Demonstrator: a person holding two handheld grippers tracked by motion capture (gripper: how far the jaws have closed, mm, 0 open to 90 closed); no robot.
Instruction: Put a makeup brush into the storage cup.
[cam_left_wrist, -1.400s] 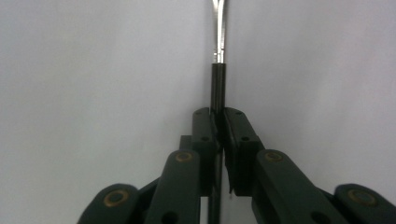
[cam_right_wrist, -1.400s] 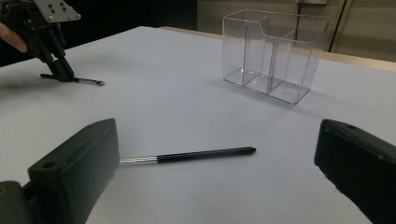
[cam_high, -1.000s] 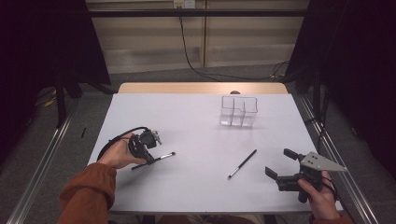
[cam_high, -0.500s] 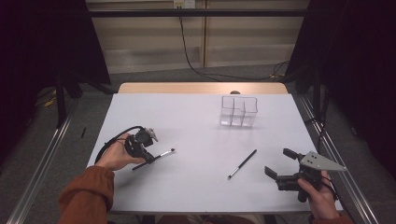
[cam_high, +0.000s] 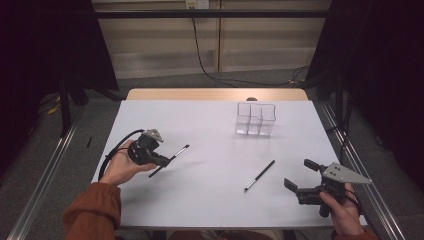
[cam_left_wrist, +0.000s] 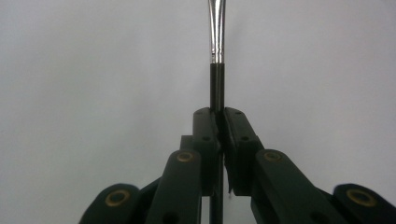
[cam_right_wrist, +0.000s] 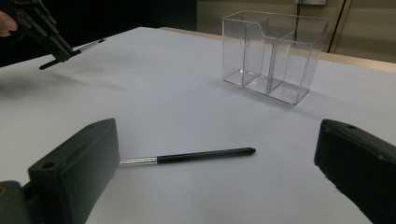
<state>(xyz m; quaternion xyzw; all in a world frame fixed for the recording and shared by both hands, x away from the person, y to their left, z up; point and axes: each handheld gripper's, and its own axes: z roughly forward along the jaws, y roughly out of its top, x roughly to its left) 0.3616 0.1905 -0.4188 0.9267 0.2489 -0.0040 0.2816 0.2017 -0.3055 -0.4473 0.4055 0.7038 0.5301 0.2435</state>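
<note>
Two slim black brushes with silver ferrules show from above: my left gripper (cam_high: 161, 161) clamps one (cam_high: 172, 156) by its handle, ferrule pointing away from me along the jaws, while the other (cam_high: 259, 175) lies diagonally on the white table (cam_high: 210, 130). My right gripper (cam_high: 302, 176) stands wide open before it, the clear plastic three-compartment organiser (cam_right_wrist: 274, 56) beyond.

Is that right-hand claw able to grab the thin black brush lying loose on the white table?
Probably yes: the right claw is open, and the thin black brush lies just ahead with nothing between.
</note>
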